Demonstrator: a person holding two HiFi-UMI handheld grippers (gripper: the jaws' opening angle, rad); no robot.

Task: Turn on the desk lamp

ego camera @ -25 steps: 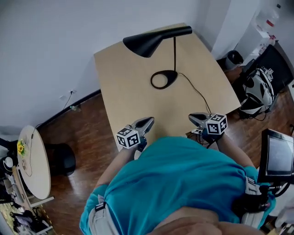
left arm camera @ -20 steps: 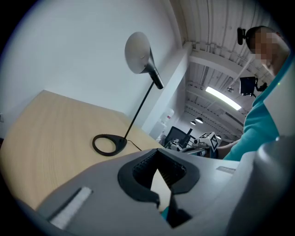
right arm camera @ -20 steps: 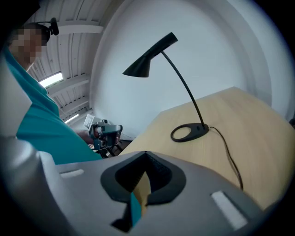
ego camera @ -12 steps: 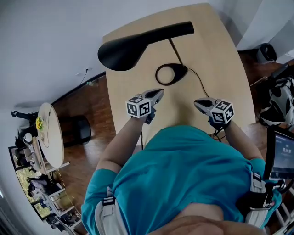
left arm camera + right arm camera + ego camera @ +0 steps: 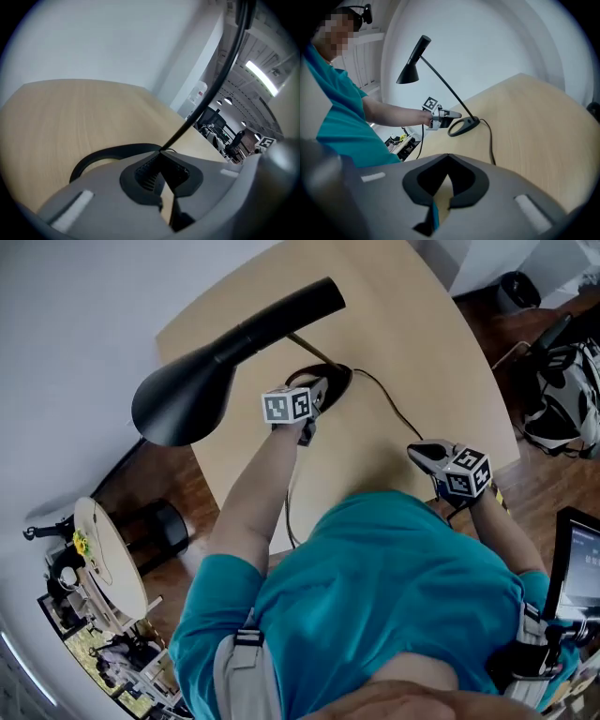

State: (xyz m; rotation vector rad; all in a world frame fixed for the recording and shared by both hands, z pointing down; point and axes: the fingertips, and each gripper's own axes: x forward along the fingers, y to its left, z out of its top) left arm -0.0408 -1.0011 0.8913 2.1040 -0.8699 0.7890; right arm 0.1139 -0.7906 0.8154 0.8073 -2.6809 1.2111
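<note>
The desk lamp has a black cone shade (image 5: 187,399), a thin slanted stem (image 5: 211,98) and a black ring base (image 5: 336,381) on the light wood desk (image 5: 422,352). Its cord (image 5: 389,409) runs from the base toward the front edge. My left gripper (image 5: 317,392) is stretched out with its shut tips at the near side of the base. In the left gripper view the closed tips (image 5: 159,157) sit right at the foot of the stem, with the ring (image 5: 101,157) just beyond. My right gripper (image 5: 422,452) hovers shut and empty over the desk's front right. The right gripper view shows the lamp (image 5: 412,65) unlit.
A round side table (image 5: 103,559) and a black stool (image 5: 164,521) stand on the wood floor at left. A bag (image 5: 562,418) lies right of the desk, a screen (image 5: 577,568) at the lower right. The white wall runs behind the desk.
My left gripper has reached forward from the desk's front to the lamp base. The head has leaned in, so the shade looms larger. The right gripper has hardly moved.
</note>
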